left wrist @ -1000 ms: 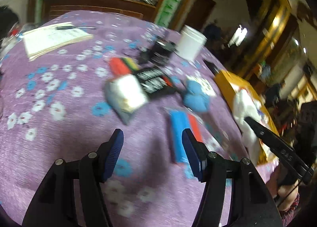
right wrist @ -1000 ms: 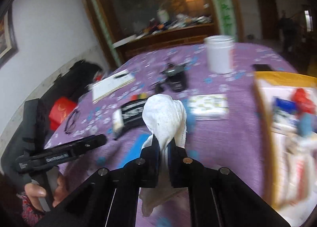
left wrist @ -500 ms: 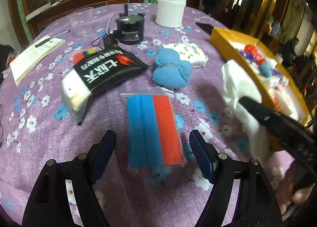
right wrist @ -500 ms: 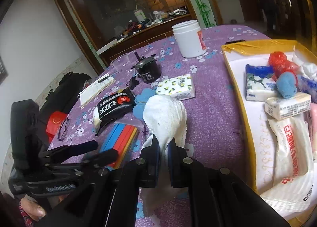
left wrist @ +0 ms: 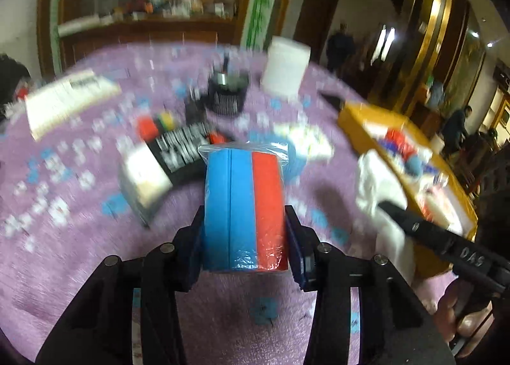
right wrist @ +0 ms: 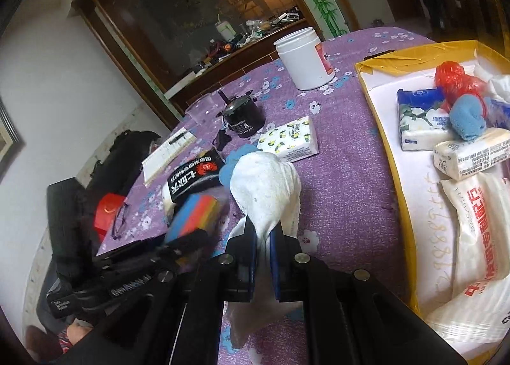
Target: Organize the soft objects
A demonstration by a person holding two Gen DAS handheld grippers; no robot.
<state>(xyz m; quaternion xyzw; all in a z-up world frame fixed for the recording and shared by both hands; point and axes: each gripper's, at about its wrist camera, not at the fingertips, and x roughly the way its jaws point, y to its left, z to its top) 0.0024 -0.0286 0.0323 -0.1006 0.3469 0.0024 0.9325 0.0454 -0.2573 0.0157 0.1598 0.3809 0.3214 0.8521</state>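
Observation:
A bagged pack of blue and red sponges (left wrist: 244, 186) sits between the jaws of my left gripper (left wrist: 244, 221). The jaws are closing and both pads press on the pack's sides; its far end tilts up off the purple tablecloth. The right wrist view shows the same pack (right wrist: 196, 213) at lower left. My right gripper (right wrist: 263, 231) is shut on a white cloth (right wrist: 264, 186) that bulges above the fingers and hangs below them. A yellow-rimmed box (right wrist: 382, 129) on the right holds tissue packs, a red bag and a blue cloth.
On the table lie a lemon-print tissue pack (right wrist: 288, 140), a blue cloth (right wrist: 229, 167), a black packet (right wrist: 191, 178), a black round device (right wrist: 244, 116), a white jar (right wrist: 304, 59), a clear cup (right wrist: 199, 110) and a notebook (right wrist: 169, 151). A person's hand (left wrist: 459, 317) holds the right gripper.
My left gripper moved forward around the sponge pack and its jaws narrowed onto it, tipping it up. The right gripper kept its hold on the white cloth and swung toward the box.

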